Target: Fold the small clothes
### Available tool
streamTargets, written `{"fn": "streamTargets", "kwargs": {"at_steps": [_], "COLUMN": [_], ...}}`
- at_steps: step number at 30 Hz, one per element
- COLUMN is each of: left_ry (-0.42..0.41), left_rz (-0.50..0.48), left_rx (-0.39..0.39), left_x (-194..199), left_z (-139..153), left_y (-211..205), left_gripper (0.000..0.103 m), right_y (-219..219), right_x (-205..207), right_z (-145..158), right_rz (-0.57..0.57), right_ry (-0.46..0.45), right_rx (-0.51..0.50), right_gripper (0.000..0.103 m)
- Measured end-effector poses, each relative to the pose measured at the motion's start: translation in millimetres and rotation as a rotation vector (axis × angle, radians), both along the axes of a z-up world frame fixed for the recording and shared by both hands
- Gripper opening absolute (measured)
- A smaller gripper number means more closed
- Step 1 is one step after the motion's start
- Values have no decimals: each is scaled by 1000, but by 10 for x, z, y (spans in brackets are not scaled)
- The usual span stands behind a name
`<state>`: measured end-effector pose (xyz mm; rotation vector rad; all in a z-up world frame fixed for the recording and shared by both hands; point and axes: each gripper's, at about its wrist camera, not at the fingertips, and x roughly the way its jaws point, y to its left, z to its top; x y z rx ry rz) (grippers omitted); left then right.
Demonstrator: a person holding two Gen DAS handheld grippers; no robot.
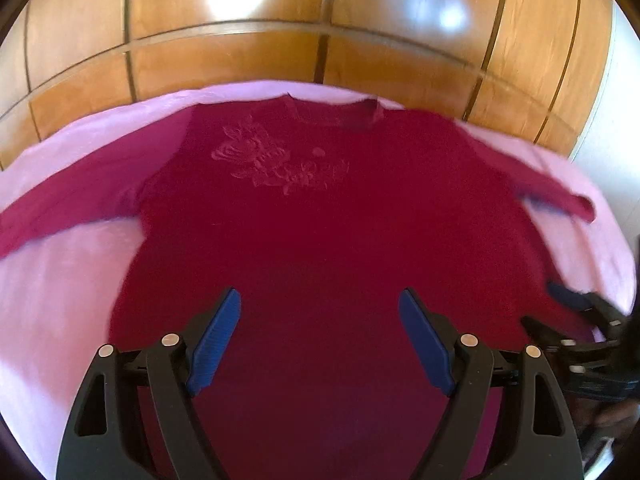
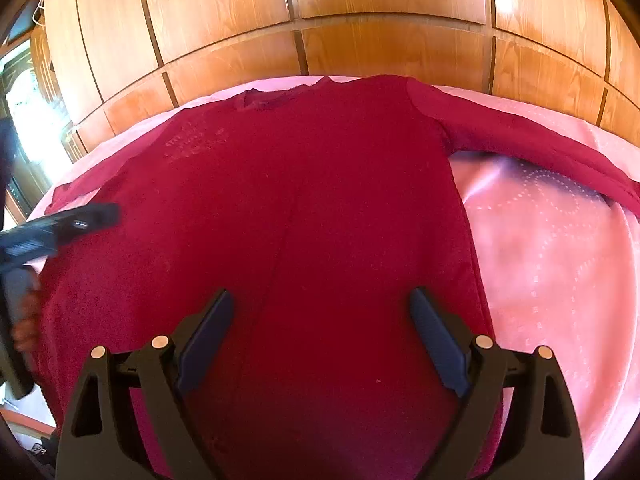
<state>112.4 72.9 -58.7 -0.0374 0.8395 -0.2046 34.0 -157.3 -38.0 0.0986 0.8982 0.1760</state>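
Both jaws stand wide apart and hold nothing: the left gripper [image 1: 320, 316] and the right gripper [image 2: 320, 316] hang over the dark red long-sleeved top [image 1: 320, 208]. It lies flat, sleeves spread, with a raised flower pattern [image 1: 276, 160] on the chest, on a pink bedsheet [image 2: 552, 248] before wooden wardrobe doors [image 2: 360, 12]. Its lower part lies under both open jaws.
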Motion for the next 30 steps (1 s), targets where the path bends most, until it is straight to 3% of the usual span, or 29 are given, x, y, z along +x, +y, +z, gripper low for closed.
{"fn": "streamTargets", "kwargs": {"at_steps": [1,3,5,8,12,17,21,25,27,29,30], "left_ry": [21,20,14,12,7,0,0,0,0,0,0], "left_rz": [9,7,-15,-33,-33,-30,-29,-27,-26,-27,-26], "left_rx": [-3,-26,-46,-51,-38,-30,-26,-22,-20,-22,-23], "left_x": [48,67,67,62,55,29,20,21,21,20,22], "left_z": [-95,-203,-221,-229,-236,-227,-224,-224,-225,-224,-224], "left_y": [25,43,62,45,7,6,-1,-8,-9,-7,-9], "left_gripper": [81,89,95,98,99,99,99,99,99,99,99], "right_y": [-46,-300,-644,-1413,-2457,-3357,-3707,-3797,-3816,-3791,-3775], "right_x": [11,50,65,66,26,66,257,483,591,649,650], "right_z": [30,125,191,226,161,82,24,-2,-5,14,63], "right_rz": [-3,-56,-148,-388,-708,-958,-1038,-1046,-1045,-1028,-1020], "right_ry": [13,39,36,10,-15,-54,-41,-29,-4,2,-11], "right_rx": [28,151,267,389,464,530,515,483,434,401,392], "right_gripper": [88,72,63,62,50,49,49,44,21,10,9]}}
